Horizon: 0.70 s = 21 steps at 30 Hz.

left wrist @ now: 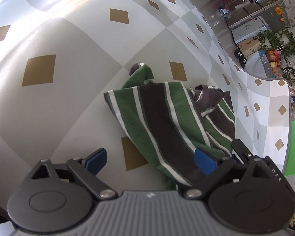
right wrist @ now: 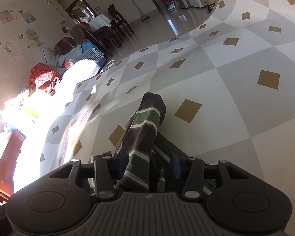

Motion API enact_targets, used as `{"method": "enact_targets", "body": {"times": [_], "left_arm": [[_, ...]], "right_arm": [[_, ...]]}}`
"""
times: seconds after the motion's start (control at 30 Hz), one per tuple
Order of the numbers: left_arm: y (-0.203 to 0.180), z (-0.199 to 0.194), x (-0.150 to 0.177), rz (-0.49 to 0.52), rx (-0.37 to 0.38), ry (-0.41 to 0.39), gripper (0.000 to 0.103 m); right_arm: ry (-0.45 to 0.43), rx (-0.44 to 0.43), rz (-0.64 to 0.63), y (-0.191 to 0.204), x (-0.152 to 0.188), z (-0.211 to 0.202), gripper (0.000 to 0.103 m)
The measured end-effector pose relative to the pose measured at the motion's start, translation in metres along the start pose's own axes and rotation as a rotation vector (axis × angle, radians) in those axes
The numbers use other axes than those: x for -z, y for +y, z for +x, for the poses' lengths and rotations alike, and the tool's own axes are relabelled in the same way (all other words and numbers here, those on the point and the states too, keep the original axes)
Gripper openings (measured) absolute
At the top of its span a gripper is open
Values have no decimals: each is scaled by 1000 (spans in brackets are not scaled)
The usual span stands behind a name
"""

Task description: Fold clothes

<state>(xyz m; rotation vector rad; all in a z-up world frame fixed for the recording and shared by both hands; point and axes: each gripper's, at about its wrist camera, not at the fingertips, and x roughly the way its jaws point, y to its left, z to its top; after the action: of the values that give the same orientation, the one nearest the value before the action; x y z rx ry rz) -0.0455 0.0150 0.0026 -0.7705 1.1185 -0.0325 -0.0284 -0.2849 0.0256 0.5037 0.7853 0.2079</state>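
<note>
**Striped garment lying on the table, both grippers loose**

The green, brown and white striped garment lies bunched on the checkered tablecloth. The left gripper has its jaws spread wide, cloth between them but not pressed. The right gripper stands partly released around a fold, its pads not squeezing it.

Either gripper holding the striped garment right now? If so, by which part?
Left gripper: nothing held, fingers wide apart over the striped garment. Right gripper: a fold lies between its fingers, but a gap shows, so no clamp.
</note>
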Motion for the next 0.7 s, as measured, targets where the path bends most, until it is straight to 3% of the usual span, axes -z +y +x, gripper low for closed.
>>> {"method": "enact_targets", "body": {"times": [0.33,0.7], "left_arm": [[-12,10,14,-16,47,31,82],[-20,18,17,-129,136,65,81]], "right_arm": [[27,19,4,1,2,4,47],[12,44,-45,7,3,3,47]]}}
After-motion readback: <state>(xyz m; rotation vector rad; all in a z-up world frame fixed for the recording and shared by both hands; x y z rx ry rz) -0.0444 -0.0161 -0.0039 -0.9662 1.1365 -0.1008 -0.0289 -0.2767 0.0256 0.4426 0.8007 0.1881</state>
